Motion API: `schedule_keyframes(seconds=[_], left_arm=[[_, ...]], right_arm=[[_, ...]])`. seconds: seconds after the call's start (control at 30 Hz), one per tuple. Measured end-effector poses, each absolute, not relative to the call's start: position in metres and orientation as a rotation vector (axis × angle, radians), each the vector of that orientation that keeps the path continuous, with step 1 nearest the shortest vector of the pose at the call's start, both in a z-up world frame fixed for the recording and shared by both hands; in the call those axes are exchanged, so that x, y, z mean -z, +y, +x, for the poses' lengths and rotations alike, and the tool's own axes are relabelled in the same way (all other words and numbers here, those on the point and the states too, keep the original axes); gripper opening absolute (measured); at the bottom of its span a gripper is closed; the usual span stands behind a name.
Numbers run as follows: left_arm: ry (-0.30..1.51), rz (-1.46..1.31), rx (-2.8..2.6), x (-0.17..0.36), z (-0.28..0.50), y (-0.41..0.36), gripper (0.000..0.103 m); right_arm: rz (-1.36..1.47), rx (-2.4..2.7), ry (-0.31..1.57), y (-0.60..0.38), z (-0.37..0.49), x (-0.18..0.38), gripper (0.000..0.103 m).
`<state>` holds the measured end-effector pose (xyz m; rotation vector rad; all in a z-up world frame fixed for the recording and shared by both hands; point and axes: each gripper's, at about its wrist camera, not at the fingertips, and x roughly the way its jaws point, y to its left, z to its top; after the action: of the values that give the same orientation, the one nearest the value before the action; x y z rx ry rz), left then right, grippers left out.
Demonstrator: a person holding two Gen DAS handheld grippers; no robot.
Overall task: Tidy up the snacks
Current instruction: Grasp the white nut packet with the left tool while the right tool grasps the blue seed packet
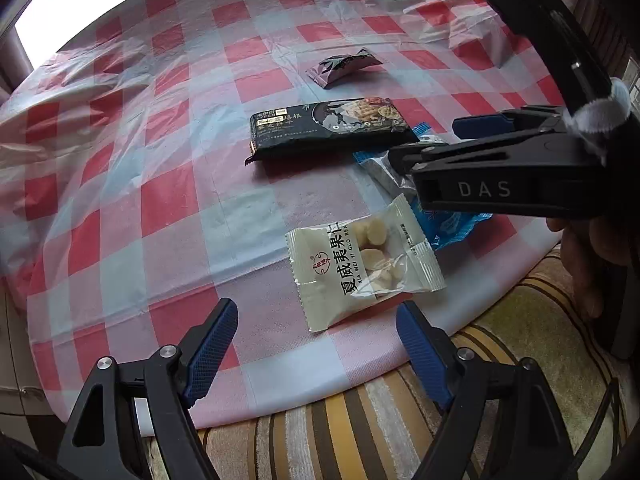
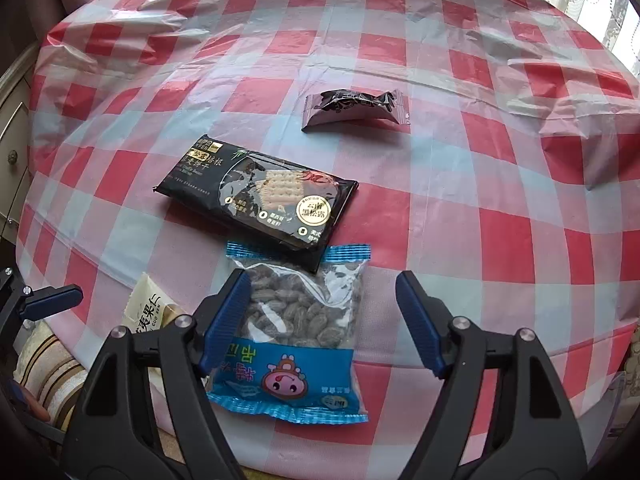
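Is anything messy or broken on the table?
Nothing is torn or spilled. The blue packet overlaps a corner of the black cracker pack, and the little dark packet sits alone farther back. The checked tablecloth is wrinkled near its edges.

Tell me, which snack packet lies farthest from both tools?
The small dark crinkled packet, alone beyond the black cracker pack; the others lie nearer the table's edge.
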<state>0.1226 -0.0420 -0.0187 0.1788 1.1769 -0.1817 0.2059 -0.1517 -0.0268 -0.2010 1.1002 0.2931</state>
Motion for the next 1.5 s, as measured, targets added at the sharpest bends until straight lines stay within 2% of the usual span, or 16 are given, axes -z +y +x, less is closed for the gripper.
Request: schedule_keyframes(seconds=[0.43, 0.5, 0.57, 0.8, 0.87, 1.13, 1.37, 1.43, 1.5], left_arm=[[1.04, 0.478, 0.226, 0.032, 0.152, -0.085, 0.081], [1.027, 0.483, 0.253, 0.032, 0.153, -0.088, 0.073], [1.031, 0.459, 0.301, 0.031, 0.154, -0.09, 0.053], [1.026, 0.428, 0.291, 0.032, 0.157, -0.087, 0.037], [1.028, 0.401, 0.259, 0.031, 0.159, -0.082, 0.028], [1.045, 0.258, 0.163, 0.029, 0.17, -0.054, 0.023], [1.049, 0.143, 0.128, 0.027, 0.174, -0.036, 0.021], [1.05, 0.132, 0.123, 0.028, 0.175, -0.035, 0.025], [1.06, 0.119, 0.13, 0.029, 0.177, -0.034, 0.036]], right_arm=[[-0.157, -0.224, 1.096, -0.176, 0.211, 0.027, 0.081], [-0.144, -0.216, 1.098, -0.181, 0.212, 0.027, 0.081], [-0.14, -0.211, 1.098, -0.184, 0.211, 0.027, 0.081], [-0.118, -0.181, 1.076, -0.195, 0.206, 0.02, 0.083], [-0.102, -0.183, 1.059, -0.199, 0.203, 0.015, 0.083], [-0.107, -0.242, 1.046, -0.192, 0.193, 0.007, 0.083], [-0.24, -0.326, 1.094, -0.158, 0.191, 0.022, 0.085], [-0.252, -0.325, 1.1, -0.154, 0.192, 0.026, 0.086], [-0.267, -0.311, 1.097, -0.151, 0.193, 0.027, 0.086]])
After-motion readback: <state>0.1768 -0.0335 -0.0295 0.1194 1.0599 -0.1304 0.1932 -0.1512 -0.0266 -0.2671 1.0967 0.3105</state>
